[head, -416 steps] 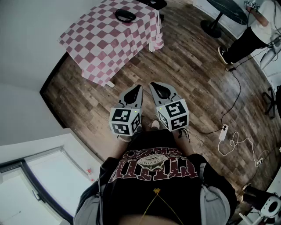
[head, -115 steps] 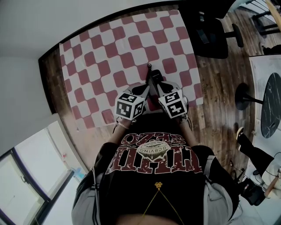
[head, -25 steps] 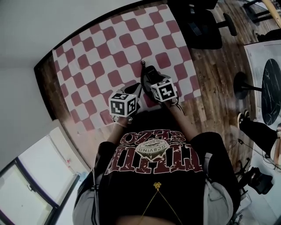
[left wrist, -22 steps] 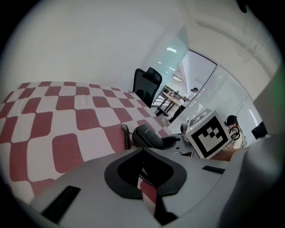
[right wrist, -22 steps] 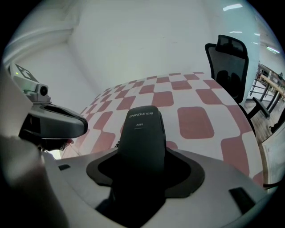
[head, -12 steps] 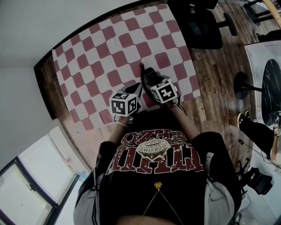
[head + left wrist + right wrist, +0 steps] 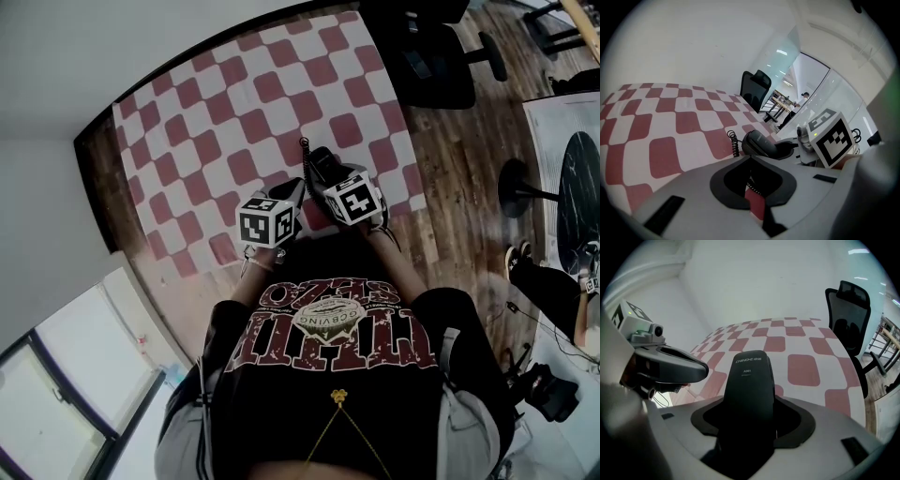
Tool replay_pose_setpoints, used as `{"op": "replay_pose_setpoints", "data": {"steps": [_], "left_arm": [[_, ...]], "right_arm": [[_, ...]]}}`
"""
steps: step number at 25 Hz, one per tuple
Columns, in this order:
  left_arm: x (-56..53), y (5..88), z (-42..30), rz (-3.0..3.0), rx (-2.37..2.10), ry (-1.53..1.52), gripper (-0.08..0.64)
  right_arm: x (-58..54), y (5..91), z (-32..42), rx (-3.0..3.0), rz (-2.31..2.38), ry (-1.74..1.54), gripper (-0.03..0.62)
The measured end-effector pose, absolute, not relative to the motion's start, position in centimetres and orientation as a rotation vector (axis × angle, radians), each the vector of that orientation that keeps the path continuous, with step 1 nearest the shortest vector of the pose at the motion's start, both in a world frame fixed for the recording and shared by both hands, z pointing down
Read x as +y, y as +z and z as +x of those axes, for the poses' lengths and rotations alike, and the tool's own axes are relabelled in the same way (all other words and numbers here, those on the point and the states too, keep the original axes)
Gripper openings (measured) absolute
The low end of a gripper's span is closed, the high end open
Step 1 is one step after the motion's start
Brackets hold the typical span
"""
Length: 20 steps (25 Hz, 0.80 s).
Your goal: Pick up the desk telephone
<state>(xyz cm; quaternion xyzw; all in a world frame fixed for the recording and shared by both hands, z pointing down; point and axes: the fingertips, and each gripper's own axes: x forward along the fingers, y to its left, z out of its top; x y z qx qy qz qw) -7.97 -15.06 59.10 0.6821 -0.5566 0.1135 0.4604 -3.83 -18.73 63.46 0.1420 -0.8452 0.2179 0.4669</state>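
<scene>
The telephone's black handset [image 7: 751, 376] sticks out forward between my right gripper's [image 7: 751, 401] jaws, which are shut on it. In the head view the handset [image 7: 322, 161] hangs over the near part of the red-and-white checked table [image 7: 234, 94], ahead of the right gripper [image 7: 328, 176]. A coiled cord [image 7: 303, 155] dangles from its far end. My left gripper [image 7: 292, 190] is close on the left with its tips together [image 7: 750, 158]. A bit of cord shows in the slit behind them. The handset [image 7: 759, 143] and cord [image 7: 734, 143] lie just beyond. The phone's base is hidden.
A black office chair [image 7: 436, 56] stands at the table's far right corner, also in the right gripper view [image 7: 848, 319]. A round dark table [image 7: 574, 187] and a person's legs [image 7: 548, 291] are to the right on the wood floor. A white wall runs along the left.
Since the earliest frame the person has come up to the table and the right gripper has taken the handset. Over the last second both grippers have barely shifted.
</scene>
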Motion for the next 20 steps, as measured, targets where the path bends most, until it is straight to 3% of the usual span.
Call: {"op": "replay_pose_setpoints", "data": {"steps": [20], "left_arm": [[-15.7, 58.7, -7.1, 1.661, -1.419, 0.251, 0.008]], "right_arm": [[-19.1, 58.5, -2.8, -2.13, 0.309, 0.495, 0.284]]}}
